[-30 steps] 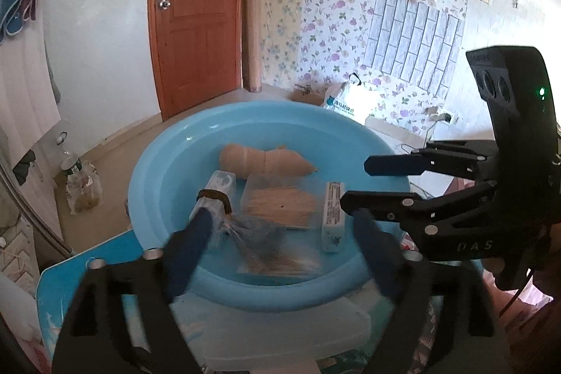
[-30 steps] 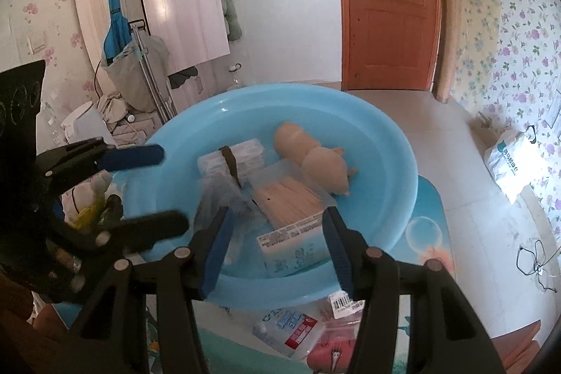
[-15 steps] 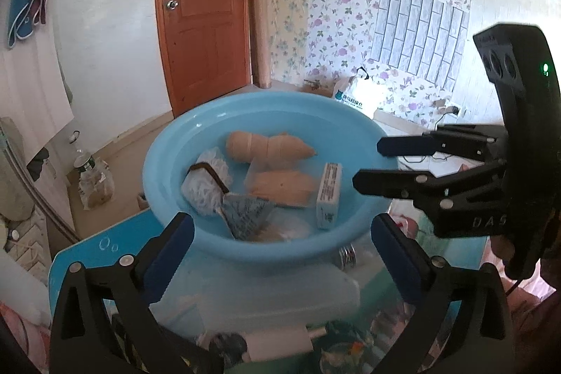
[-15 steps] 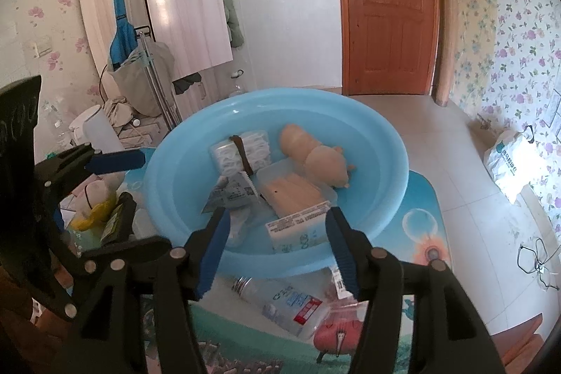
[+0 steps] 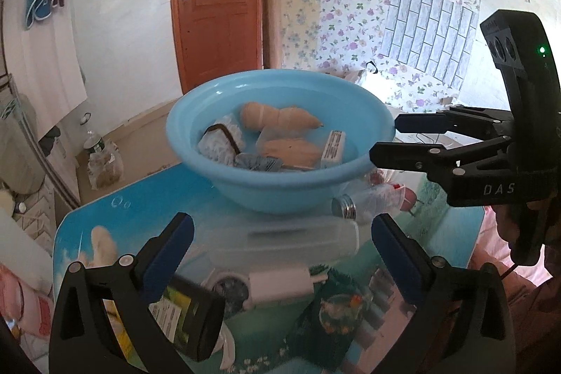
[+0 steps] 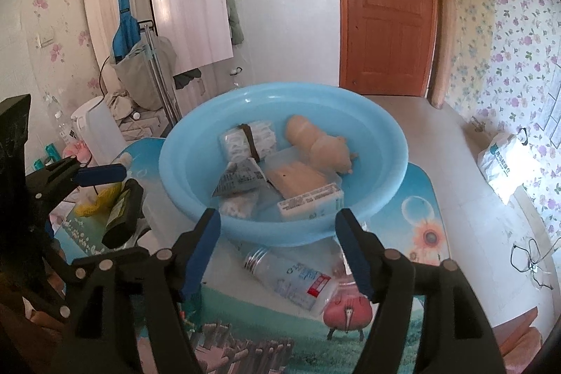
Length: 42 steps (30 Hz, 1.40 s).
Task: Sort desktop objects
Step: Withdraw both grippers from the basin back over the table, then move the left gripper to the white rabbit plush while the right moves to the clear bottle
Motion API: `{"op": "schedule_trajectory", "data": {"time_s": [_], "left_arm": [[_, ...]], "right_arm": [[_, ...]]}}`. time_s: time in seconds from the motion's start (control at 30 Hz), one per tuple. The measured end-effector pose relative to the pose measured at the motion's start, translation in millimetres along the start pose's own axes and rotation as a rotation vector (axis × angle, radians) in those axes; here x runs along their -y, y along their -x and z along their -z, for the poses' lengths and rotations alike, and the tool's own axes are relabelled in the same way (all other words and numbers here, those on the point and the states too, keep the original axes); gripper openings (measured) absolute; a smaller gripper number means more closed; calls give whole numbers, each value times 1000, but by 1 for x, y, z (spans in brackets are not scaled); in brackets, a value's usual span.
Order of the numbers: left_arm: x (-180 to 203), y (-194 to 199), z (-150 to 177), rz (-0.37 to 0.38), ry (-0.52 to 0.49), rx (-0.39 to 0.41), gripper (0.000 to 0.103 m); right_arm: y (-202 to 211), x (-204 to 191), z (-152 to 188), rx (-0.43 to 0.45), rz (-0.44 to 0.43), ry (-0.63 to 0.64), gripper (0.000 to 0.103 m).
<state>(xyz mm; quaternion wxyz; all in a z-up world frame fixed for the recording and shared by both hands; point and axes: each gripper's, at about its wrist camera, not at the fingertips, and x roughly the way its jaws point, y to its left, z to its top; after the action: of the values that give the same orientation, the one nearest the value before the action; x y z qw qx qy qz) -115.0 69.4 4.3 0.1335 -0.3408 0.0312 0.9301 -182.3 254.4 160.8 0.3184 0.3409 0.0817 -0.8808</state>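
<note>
A light blue basin stands on the picture-printed table. Inside it lie a tan plush toy, a white banded packet, a clear box of tan sticks, a white carton and a grey sachet. My left gripper is wide open and empty, hovering over a clear plastic case in front of the basin. My right gripper is at the basin's near rim with its jaws opening and nothing between them.
A clear bottle lies on its side by the basin. A dark green bottle, a white plug and a red toy lie on the table. The table's edges are close on both sides.
Both grippers have drawn back out of the basin toward the near side of the table. The left jaws spread wide, leaving the sachet in the basin. The right jaws have widened too.
</note>
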Motion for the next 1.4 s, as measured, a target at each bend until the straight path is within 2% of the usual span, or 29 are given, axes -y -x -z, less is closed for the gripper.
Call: {"op": "schedule_trajectory", "data": {"time_s": [0.43,0.7,0.83,1.2,1.4], "left_arm": [[-14,11,26,-27,43,-31,103],[-15,18,36,-17,40,-28,103],[-15,18,42,5,46,-53,103],[-19,25,61,-20,52,-82,103],[-34,39,69,-28,94,-62,103]], "right_arm": [[-11,-10,20,-103,-34,-42,68],[-14,-23,25,-129,-47,-25,68],[-15,-26,29,-140,-49,-24,68],[-19,-34,34,-167,-61,-17,68],[-18,-36,34,-167,-58,-17,68]]}}
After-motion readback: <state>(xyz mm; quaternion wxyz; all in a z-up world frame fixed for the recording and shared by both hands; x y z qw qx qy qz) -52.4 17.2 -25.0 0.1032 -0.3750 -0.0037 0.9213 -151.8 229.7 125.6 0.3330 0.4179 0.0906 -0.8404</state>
